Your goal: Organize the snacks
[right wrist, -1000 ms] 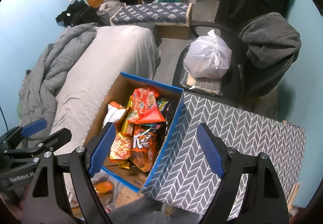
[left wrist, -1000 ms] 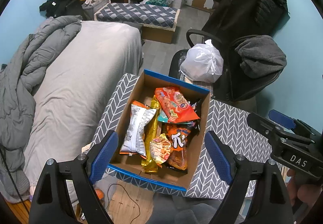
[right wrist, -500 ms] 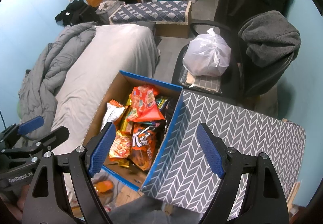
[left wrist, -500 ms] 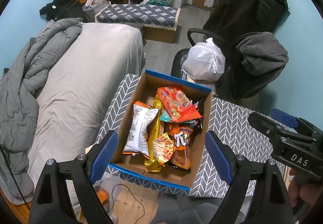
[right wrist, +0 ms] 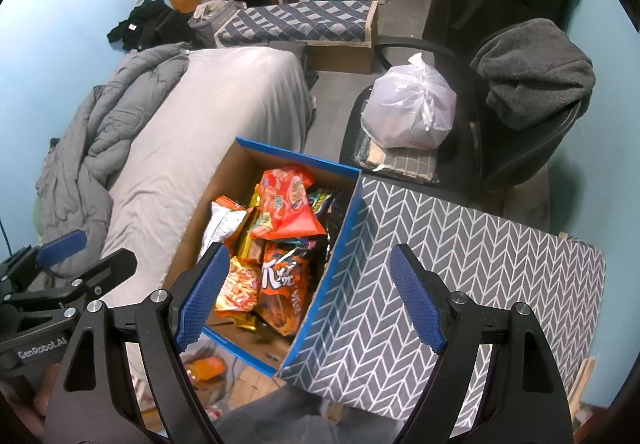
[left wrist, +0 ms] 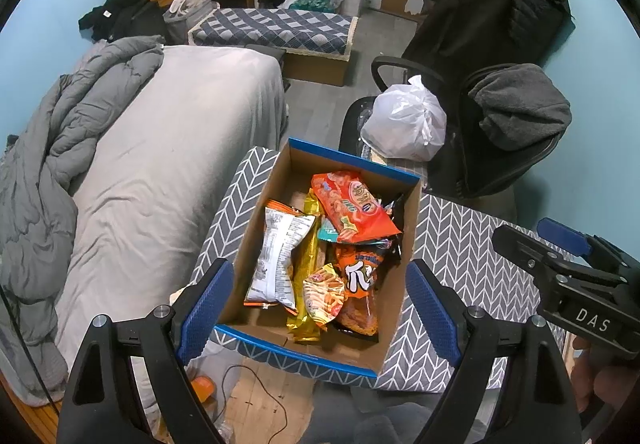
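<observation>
A heap of crinkly foil snack packets is seen gathered inside an open brown cardboard box with a blue-edged rim [left wrist: 352, 156], which stands at the left edge of a table covered in grey-and-white herringbone cloth [left wrist: 460, 240]. Uppermost toward the box's far right corner lies a red-orange packet printed with crisps [left wrist: 350, 206]; along the left wall a white-backed packet with small printed text [left wrist: 278, 252] is laid face down, a long gold wrapper [left wrist: 308, 272] beside it, and a deep orange packet with bold white lettering [left wrist: 358, 268] nearer the near edge. The packets are piled loosely and overlapping, not ranked in rows.

No packet is seen on the cloth outside the box. The scene would fit a box whose contents are yet to be taken out and sorted, or one into which the snacks have already been gathered; which it is cannot be settled here.

The left gripper [left wrist: 316, 308] is held above the box's near edge with its blue-padded jaws spread wide and nothing between them. The right gripper [right wrist: 308, 298] is poised over the box's right wall and the cloth, jaws likewise parted and empty.

Beyond the table, a knotted white plastic bag [left wrist: 404, 122] rests on a black office chair [left wrist: 504, 148], and a grey-sheeted bed [left wrist: 168, 148] lies to the left.
</observation>
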A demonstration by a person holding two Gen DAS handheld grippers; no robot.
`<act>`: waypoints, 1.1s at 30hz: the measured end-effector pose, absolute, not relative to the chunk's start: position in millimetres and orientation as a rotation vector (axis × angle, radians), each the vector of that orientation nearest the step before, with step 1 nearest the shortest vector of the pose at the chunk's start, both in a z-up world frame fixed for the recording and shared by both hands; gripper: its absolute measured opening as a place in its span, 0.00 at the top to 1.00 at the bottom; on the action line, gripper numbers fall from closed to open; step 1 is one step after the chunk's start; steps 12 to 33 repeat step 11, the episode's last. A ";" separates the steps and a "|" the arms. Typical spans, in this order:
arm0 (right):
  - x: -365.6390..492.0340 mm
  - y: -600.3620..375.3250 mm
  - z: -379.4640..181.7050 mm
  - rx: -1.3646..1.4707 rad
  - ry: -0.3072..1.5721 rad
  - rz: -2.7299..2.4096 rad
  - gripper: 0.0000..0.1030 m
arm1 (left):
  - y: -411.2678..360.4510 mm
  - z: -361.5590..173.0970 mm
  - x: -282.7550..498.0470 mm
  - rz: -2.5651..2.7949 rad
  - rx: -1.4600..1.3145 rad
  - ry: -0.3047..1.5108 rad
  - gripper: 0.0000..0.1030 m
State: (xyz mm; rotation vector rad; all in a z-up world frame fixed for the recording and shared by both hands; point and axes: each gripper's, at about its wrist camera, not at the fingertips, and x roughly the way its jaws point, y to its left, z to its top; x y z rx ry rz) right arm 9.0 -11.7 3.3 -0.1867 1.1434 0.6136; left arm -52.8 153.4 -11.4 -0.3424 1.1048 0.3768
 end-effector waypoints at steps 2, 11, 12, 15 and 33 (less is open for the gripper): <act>9.0 -11.6 3.3 -0.185 1.143 0.613 0.20 | 152.7 -10.7 -53.1 0.372 -0.344 1.106 0.14; 9.2 -11.0 3.5 -0.185 1.145 0.613 0.20 | 151.5 -11.0 -51.8 0.368 -0.336 1.108 0.14; 9.2 -11.0 3.5 -0.185 1.145 0.613 0.20 | 151.5 -11.0 -51.8 0.368 -0.336 1.108 0.14; 9.2 -11.0 3.5 -0.185 1.145 0.613 0.20 | 151.5 -11.0 -51.8 0.368 -0.336 1.108 0.14; 9.2 -11.0 3.5 -0.185 1.145 0.613 0.20 | 151.5 -11.0 -51.8 0.368 -0.336 1.108 0.14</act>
